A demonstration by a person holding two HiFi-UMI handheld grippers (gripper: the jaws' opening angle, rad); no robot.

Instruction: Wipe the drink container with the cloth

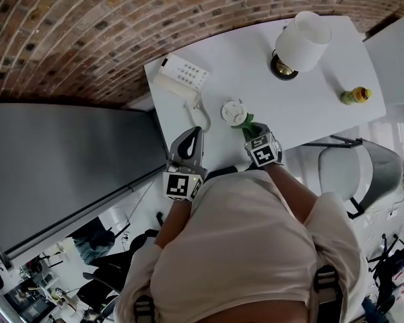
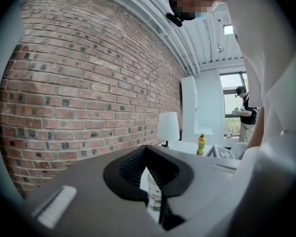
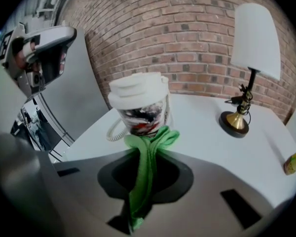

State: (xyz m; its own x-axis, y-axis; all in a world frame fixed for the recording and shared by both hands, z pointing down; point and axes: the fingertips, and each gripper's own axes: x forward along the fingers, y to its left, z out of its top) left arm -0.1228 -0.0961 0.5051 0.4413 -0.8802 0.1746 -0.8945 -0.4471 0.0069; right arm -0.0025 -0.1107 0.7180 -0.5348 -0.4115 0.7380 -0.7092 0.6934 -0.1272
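The drink container [image 1: 233, 110], a clear printed cup with a white lid [image 3: 140, 102], stands upright on the white table [image 1: 310, 99]. My right gripper [image 1: 252, 134] is shut on a green cloth [image 3: 144, 154], and the cloth's bunched end [image 1: 245, 124] presses against the cup's lower wall. My left gripper [image 1: 191, 136] hovers over the table's near edge, left of the cup, shut with nothing in it [image 2: 147, 154]. A white printed sliver shows through the slit low between its jaws.
A white desk phone [image 1: 182, 74] with a coiled cord [image 3: 116, 130] lies left of the cup. A white-shaded lamp [image 1: 299, 42] and a small yellow bottle [image 1: 357, 95] stand further right. A brick wall lies behind the table. A person [image 2: 245, 115] stands by the far window.
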